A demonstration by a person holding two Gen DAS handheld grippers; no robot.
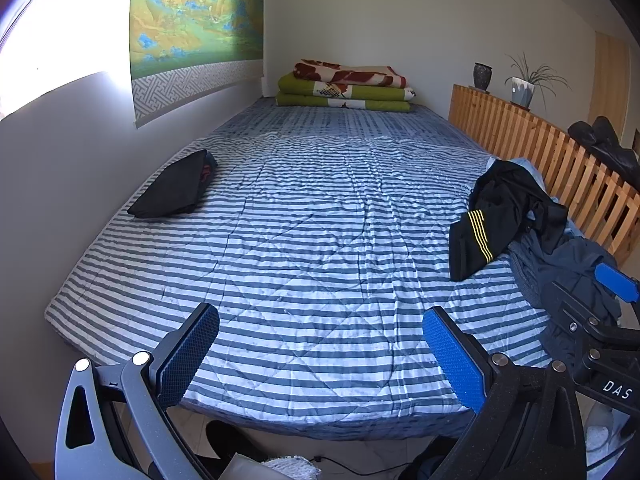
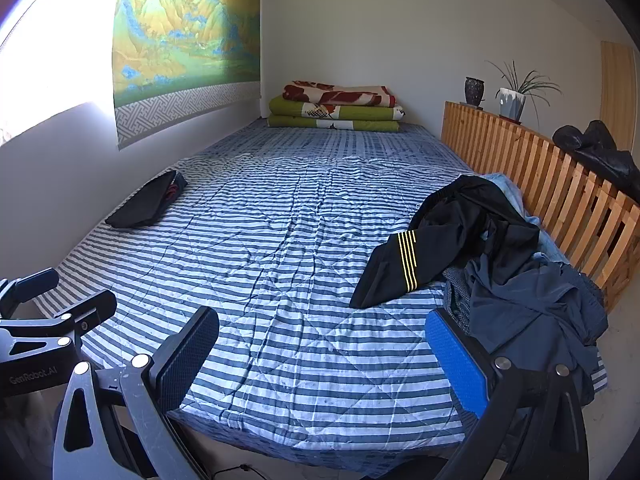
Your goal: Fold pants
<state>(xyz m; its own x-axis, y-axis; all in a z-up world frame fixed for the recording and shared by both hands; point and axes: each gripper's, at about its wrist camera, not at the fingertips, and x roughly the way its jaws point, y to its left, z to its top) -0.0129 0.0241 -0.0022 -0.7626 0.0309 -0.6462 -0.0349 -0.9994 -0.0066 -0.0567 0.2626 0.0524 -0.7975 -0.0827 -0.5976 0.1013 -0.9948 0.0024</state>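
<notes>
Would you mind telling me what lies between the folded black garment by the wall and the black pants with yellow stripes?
Only bare striped quilt separates folded garment from pants, in both wrist views.

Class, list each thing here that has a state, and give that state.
Left gripper: open, empty.
Right gripper: open, empty.
Black pants with yellow stripes: crumpled, unfolded.
Navy garment: crumpled.
Black garment by the wall: folded flat.
Blankets: folded, stacked.

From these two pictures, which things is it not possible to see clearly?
- Clothes pile, both wrist views: black pants with yellow stripes cover the garments beneath, so their number is unclear.
- Folded black garment, left wrist view: red print too small to read.
- Window, both views: washed out by glare.
</notes>
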